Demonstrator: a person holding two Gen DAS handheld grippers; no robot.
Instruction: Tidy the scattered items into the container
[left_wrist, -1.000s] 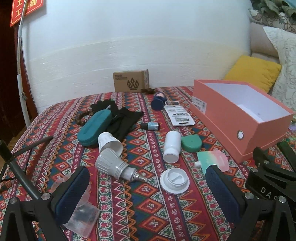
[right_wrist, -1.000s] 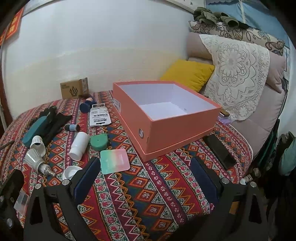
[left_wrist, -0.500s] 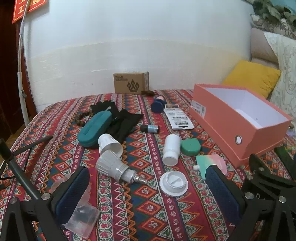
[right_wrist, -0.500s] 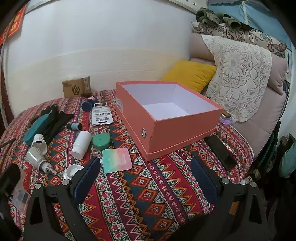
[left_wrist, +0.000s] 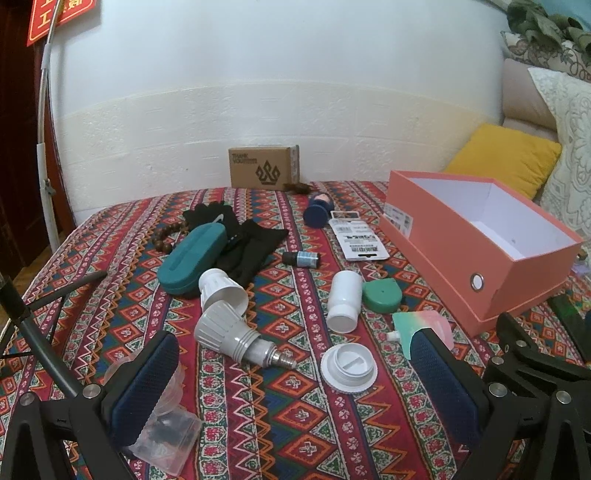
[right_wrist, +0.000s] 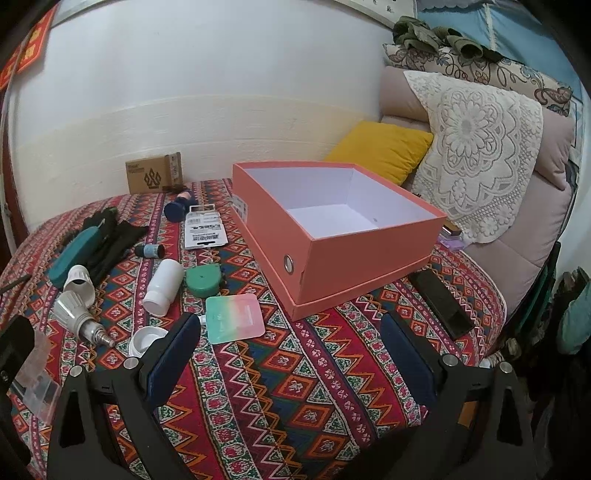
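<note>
An open salmon box (left_wrist: 480, 258) (right_wrist: 369, 254) with a white, bare inside sits on the patterned cloth. Scattered left of it lie a white bottle (left_wrist: 345, 295) (right_wrist: 164, 286), a green round case (left_wrist: 382, 295) (right_wrist: 205, 281), a pastel pouch (left_wrist: 421, 326) (right_wrist: 234, 319), a white lid (left_wrist: 349, 363), a grey bulb (left_wrist: 236, 334) (right_wrist: 75, 314), a teal case (left_wrist: 192, 254), black gloves (left_wrist: 251, 243) and a small vial (left_wrist: 301, 258). My left gripper (left_wrist: 295, 380) stands open above the lid and bulb. My right gripper (right_wrist: 291, 365) stands open over bare cloth in front of the box.
A cardboard carton (left_wrist: 263, 168) stands at the wall, with a dark blue tube (left_wrist: 317, 210) and a barcode card (left_wrist: 358, 240) near it. A clear plastic case (left_wrist: 162, 435) lies by my left finger. A black phone-like slab (right_wrist: 441, 302) lies right of the box, beside cushions (right_wrist: 380, 149).
Both views have shifted slightly, with the objects sitting a little farther and lower in frame. Nothing on the cloth moved, and both grippers stayed open.
</note>
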